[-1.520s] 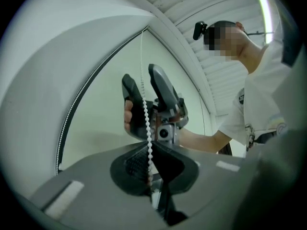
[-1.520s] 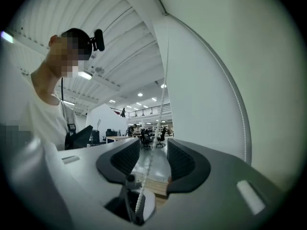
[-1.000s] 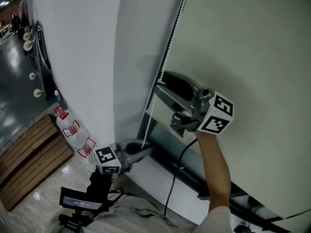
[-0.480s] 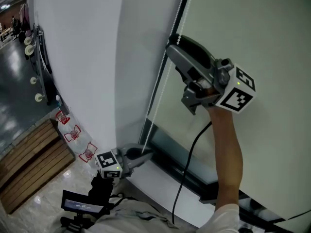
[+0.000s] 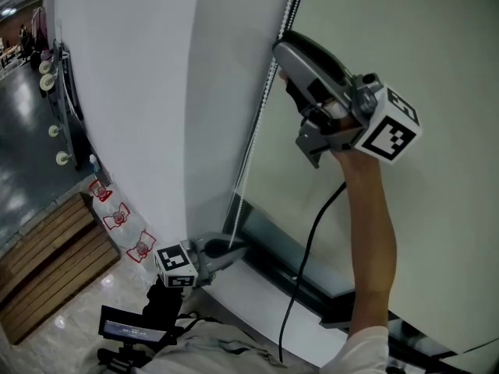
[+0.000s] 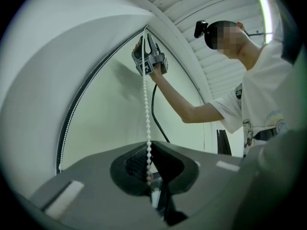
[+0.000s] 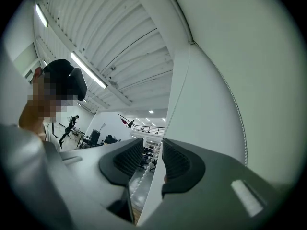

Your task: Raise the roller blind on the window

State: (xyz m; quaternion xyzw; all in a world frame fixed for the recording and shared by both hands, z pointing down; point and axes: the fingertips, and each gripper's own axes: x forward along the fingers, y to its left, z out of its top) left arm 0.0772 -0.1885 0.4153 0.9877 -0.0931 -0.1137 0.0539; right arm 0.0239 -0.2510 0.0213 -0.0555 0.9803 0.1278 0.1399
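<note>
Clamping one bead chain (image 6: 146, 109): left claw (image 6: 149, 169); right claw (image 7: 153, 162), jaws just closing, straddles it ungripped.

The right tool (image 5: 285, 53), jaws closing about the chain (image 5: 253, 142), was up high; the left tool (image 5: 236, 248) far below.

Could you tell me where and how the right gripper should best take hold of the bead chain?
Grip the taut stretch of the bead chain high above the left gripper, which pinches it low down. Come side-on, pads closing across the beads. The right gripper straddles it there; its jaws have just been closing but aren't pinching yet.
</note>
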